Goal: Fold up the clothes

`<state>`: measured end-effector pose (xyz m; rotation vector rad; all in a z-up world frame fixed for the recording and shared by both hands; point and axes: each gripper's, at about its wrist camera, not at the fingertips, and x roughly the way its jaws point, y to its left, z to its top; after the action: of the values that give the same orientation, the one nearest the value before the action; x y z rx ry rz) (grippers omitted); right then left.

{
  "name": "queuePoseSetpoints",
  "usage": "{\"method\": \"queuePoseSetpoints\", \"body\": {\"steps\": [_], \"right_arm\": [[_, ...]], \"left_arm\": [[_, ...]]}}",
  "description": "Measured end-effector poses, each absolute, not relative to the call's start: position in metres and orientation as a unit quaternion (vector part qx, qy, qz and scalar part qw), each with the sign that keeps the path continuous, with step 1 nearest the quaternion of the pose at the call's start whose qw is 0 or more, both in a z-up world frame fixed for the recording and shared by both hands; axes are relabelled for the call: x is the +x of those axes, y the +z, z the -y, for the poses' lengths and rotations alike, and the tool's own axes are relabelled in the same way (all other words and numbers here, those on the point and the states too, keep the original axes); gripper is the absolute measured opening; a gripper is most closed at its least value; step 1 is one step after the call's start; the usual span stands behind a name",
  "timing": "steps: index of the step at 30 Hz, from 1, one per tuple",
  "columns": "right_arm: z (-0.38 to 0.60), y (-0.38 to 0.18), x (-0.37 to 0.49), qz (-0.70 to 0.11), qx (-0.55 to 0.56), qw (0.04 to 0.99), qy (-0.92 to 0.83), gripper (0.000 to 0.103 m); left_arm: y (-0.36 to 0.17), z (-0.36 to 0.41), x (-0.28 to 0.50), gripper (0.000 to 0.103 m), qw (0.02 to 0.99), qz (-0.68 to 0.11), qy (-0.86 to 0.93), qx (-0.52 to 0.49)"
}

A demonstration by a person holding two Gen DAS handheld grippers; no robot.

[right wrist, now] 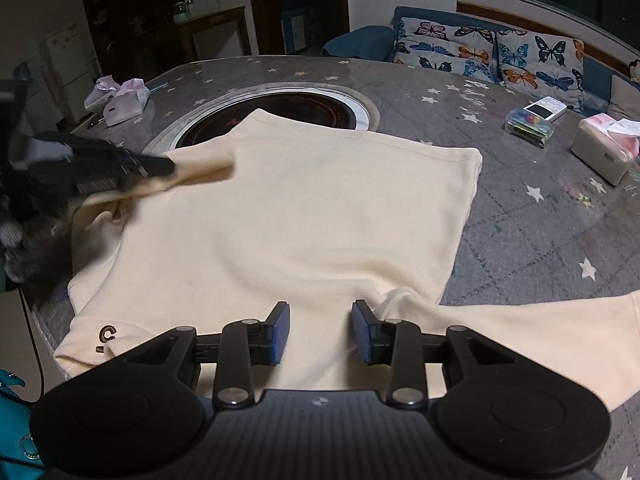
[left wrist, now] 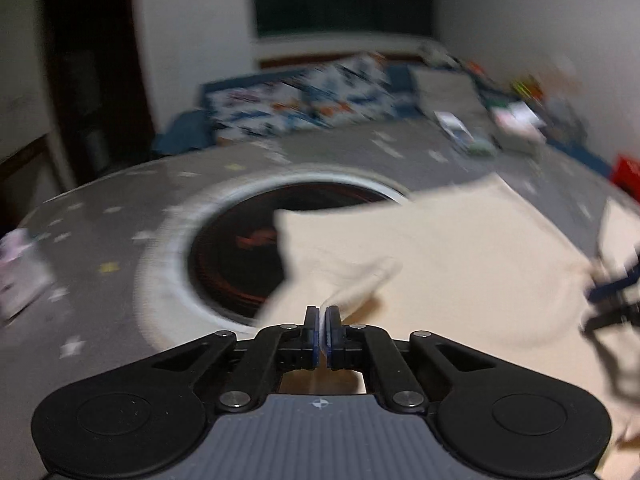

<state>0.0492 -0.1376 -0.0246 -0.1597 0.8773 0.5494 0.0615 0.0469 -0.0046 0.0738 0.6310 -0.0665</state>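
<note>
A cream long-sleeved top (right wrist: 304,220) lies spread on the grey star-patterned table (right wrist: 540,232), partly over a round black cooktop (right wrist: 296,110). My left gripper (left wrist: 323,314) is shut on a fold of the cream top (left wrist: 460,256) and holds it lifted; the left wrist view is blurred. In the right wrist view the left gripper (right wrist: 160,168) pinches the sleeve at the top's left edge. My right gripper (right wrist: 321,312) is open and empty just above the top's near part. A sleeve (right wrist: 540,336) stretches to the right.
Tissue packs (right wrist: 124,100) lie at the far left of the table. A clear box (right wrist: 528,126), a white device (right wrist: 546,108) and a tissue box (right wrist: 604,148) lie at the right. A sofa with butterfly cushions (right wrist: 492,56) stands behind. A teal bag (right wrist: 16,420) is at near left.
</note>
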Motion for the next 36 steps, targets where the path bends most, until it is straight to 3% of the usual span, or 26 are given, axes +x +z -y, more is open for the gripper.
{"method": "queuePoseSetpoints", "body": {"steps": [7,18,20,22,23,27,29,30,33,36], "right_arm": [[0.135,-0.024,0.050,-0.420,-0.081,0.865,0.262,0.036],[0.128,-0.023,0.050,-0.422,-0.100,0.858,0.275,0.047],[0.126,-0.022,0.050,-0.423,-0.103,0.857,0.277,0.047],[0.123,-0.019,0.050,-0.421,-0.107,0.856,0.280,0.047],[0.123,-0.018,0.051,-0.420,-0.109,0.856,0.281,0.047],[0.122,-0.016,0.053,-0.416,-0.109,0.858,0.281,0.047],[0.122,-0.016,0.054,-0.416,-0.109,0.858,0.280,0.047],[0.122,-0.016,0.055,-0.417,-0.110,0.858,0.280,0.047],[0.121,-0.017,0.059,-0.419,-0.112,0.857,0.277,0.047],[0.121,-0.019,0.064,-0.418,-0.111,0.860,0.272,0.047]], "left_arm": [[0.023,-0.138,0.015,0.003,0.954,-0.266,0.122,-0.069],[0.001,-0.173,-0.017,0.008,0.926,-0.312,0.203,-0.060],[0.006,-0.168,-0.013,0.020,0.930,-0.305,0.198,-0.047],[0.005,-0.167,-0.001,0.047,0.930,-0.310,0.195,-0.037],[0.001,-0.169,0.005,0.048,0.929,-0.317,0.190,-0.035],[-0.013,-0.174,0.026,0.046,0.919,-0.356,0.166,-0.028],[-0.019,-0.175,0.032,0.026,0.915,-0.371,0.154,-0.030],[-0.018,-0.174,0.032,0.011,0.918,-0.367,0.149,-0.023],[-0.011,-0.167,0.034,0.006,0.929,-0.342,0.140,0.014],[0.007,-0.145,0.033,0.006,0.948,-0.267,0.133,0.111]]}}
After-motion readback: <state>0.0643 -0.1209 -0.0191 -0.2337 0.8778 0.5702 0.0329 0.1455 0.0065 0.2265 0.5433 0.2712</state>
